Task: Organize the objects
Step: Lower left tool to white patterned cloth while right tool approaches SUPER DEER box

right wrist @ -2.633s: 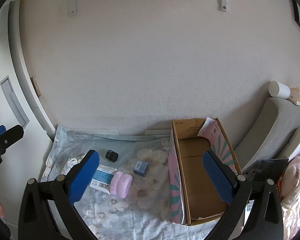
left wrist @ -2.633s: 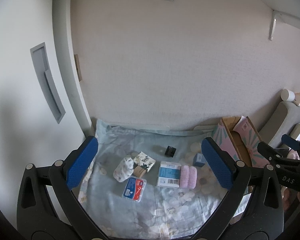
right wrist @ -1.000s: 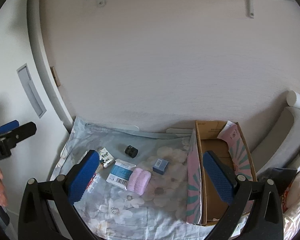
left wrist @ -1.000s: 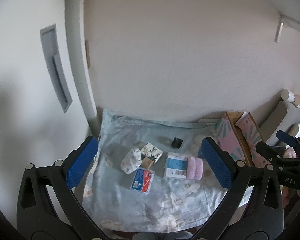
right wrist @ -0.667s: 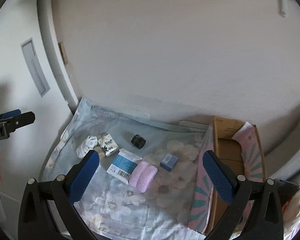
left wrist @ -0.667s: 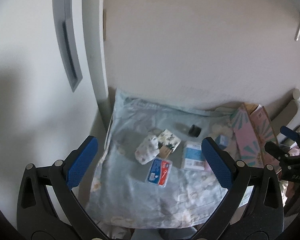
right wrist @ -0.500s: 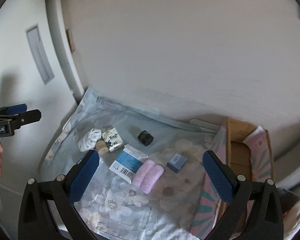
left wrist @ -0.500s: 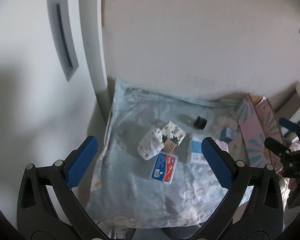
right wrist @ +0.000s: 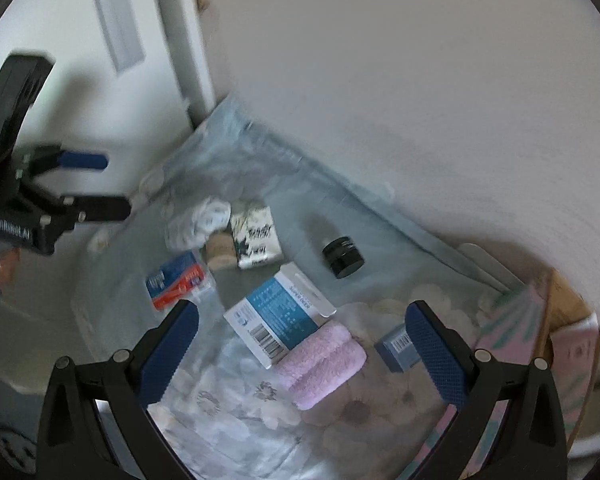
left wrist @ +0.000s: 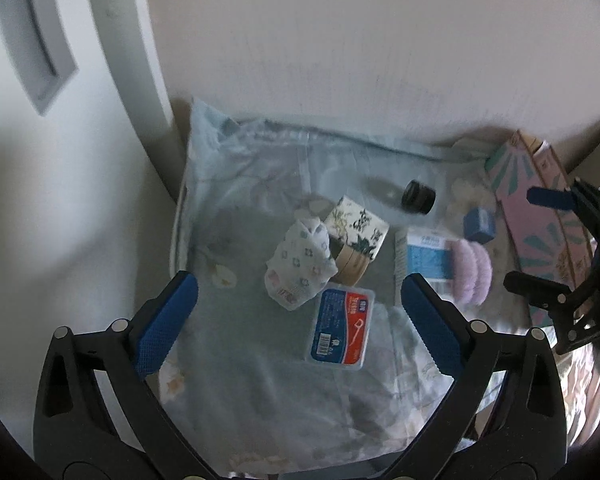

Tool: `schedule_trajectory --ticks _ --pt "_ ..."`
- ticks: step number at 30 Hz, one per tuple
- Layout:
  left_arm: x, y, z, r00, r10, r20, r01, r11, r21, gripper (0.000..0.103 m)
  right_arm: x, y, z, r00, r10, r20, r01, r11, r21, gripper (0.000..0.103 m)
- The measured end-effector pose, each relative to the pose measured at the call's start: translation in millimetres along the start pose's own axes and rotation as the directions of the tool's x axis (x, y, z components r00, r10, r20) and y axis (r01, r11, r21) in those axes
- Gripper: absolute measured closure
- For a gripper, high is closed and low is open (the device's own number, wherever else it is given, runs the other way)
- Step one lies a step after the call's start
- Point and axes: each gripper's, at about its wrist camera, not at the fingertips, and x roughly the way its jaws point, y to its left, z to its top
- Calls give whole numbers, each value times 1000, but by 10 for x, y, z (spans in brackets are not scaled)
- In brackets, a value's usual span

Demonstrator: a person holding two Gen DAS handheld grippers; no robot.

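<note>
- My left claw and right claw both hang wide and empty above the floral cloth.
- Nearest the right one, the pink towel roll: soft, light; I'd pinch across its middle.
- Beyond, the blue-and-white carton looks stiff; grip its long edges.
- Farthest, the black jar seems slippery; take its sides.

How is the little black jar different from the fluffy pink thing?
The little black jar is dark, round and looks hard; the fluffy pink thing is pale, soft and folded into two rolls. The jar sits alone near the wall, touching nothing; the pink thing lies against the blue-and-white box. The jar is smaller. Both rest on the flowery cloth, outside the cardboard box.
</note>
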Motion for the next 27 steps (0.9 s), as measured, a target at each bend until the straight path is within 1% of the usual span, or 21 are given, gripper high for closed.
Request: schedule_trajectory --ticks 5,7,10,14,18,20,21,24,27 --pt "307 10 16 998 9 -65 -6 999 47 3 259 74 -21 996 33 -78 -44 989 -140 0" --pt "411 17 23 996 16 -89 -10 998 62 8 359 99 -33 994 32 -103 -49 985 -165 0" --pt "565 29 32 991 27 -128 -14 995 96 10 496 111 -42 989 38 -144 -68 975 -209 0" --pt "733 42 46 987 23 -162 -4 993 118 10 660 96 -42 981 54 -186 -97 967 -234 0" --pt "890 62 76 981 7 -194 16 993 118 11 824 92 -34 974 68 -216 -125 958 -258 0" --pt "965 68 88 977 4 -212 22 992 123 14 889 93 -38 971 76 -228 -138 953 -268 0" --pt "987 73 84 976 1 -219 26 992 124 17 919 94 -39 968 83 -235 -148 951 -272 0" --pt "1058 95 97 970 -26 -241 56 992 117 22 987 89 -53 963 96 -252 -167 945 -281 0" --pt "1134 100 107 963 -45 -267 83 988 132 26 1038 75 -70 957 111 -268 -188 942 -280 0"
